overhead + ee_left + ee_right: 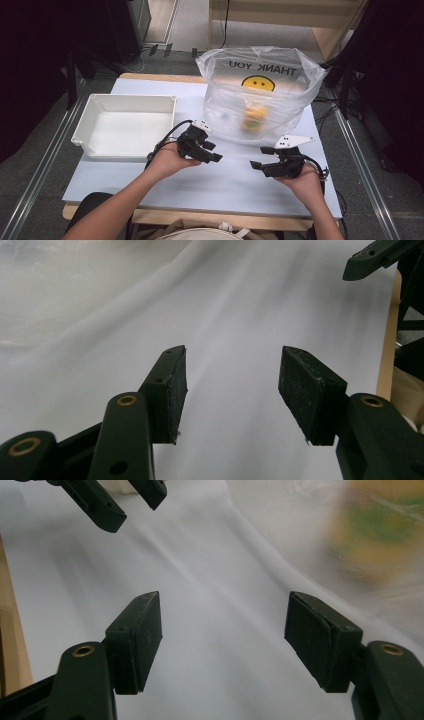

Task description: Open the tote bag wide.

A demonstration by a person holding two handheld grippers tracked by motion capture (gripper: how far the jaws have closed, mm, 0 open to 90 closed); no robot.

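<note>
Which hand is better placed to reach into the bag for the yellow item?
Probably right. The right tongs, open and empty, sit just below the plastic bag, with the yellow item ahead in their view. The left tongs are about as near.

Clear plastic bag [260, 95] with yellow smiley and black lettering, white bin [125, 125], pale blue table [225, 180], black jaws

Even overhead light falls on the desk [210, 185], which reads bright and pale, while the room around it sinks into near black. Shadows under the hands are soft and faint. The bag [260, 95] is hazy with glare, its contents smeared. In both gripper views the bag blurs away, while the near fingers [170, 390] stay sharp.
</note>
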